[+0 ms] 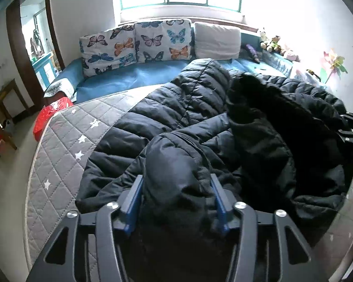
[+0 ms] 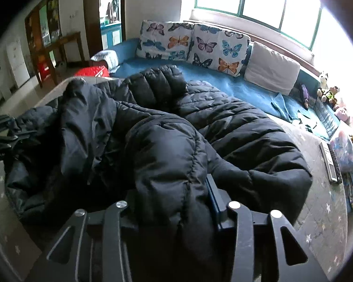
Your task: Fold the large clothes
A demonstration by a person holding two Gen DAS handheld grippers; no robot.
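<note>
Black quilted down jacket [image 1: 190,108] lies spread over the grey star-quilted mattress [image 1: 66,141], filling centre and right of the left wrist view, its far end reaching toward the blue sofa [image 1: 129,75] under the window.

Left gripper [image 1: 176,202], bottom centre: blue pads set fairly wide, a thick bunched fold of jacket packed between them. It looks gripped.

Right gripper [image 2: 171,199], bottom centre of the right wrist view: jacket draped over and between the fingers. Only the right blue pad shows; gap unclear, but the cloth appears held.

Handling, judged:
- bulky, light for its size
- very soft, springs back when pressed
- shell looks smooth, likely slippery

Best hold: seams, hem or cuffs, where padding is thin.
</note>
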